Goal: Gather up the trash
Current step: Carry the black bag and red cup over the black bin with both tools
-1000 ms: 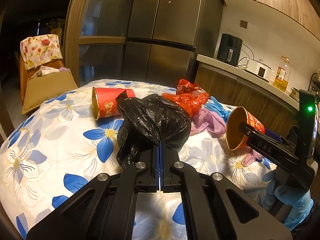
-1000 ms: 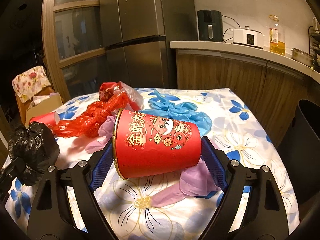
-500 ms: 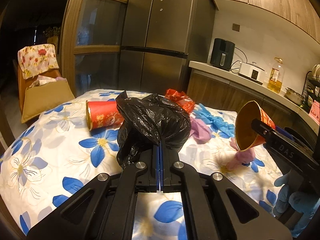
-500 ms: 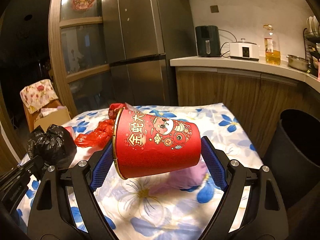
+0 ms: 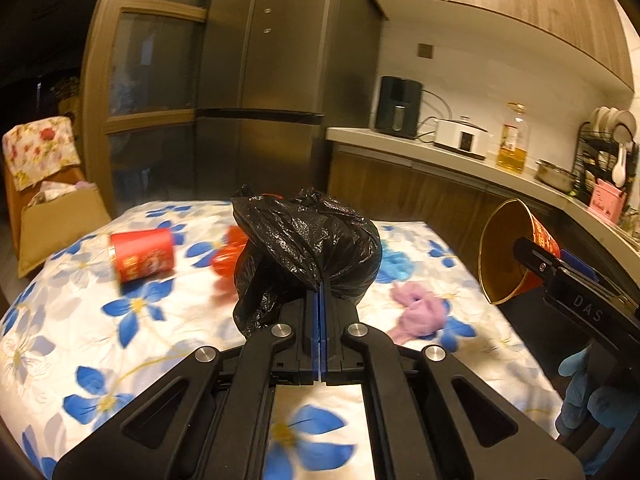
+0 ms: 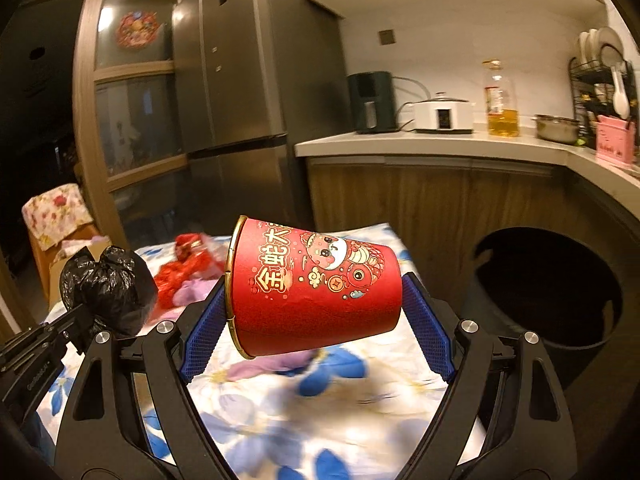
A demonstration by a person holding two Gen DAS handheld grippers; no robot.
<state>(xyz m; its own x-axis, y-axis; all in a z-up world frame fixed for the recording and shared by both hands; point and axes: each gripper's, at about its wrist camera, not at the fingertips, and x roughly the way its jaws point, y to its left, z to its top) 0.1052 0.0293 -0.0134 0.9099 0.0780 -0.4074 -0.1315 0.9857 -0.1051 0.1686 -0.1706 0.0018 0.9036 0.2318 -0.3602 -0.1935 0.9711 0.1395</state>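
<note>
Both tools lifted, left tool [image 5: 322, 300] clamping bag [image 5: 308, 248], right tool [image 6: 316, 320] gripping cup [image 6: 316, 288]

The surface [image 5: 60, 344] wears a white cloth with blue flowers. On it lie 1 red cup [image 5: 142, 254] on its side, crumpled red plastic [image 5: 226, 258], a blue glove [image 5: 394, 266] and a purple glove [image 5: 418, 314].
</note>
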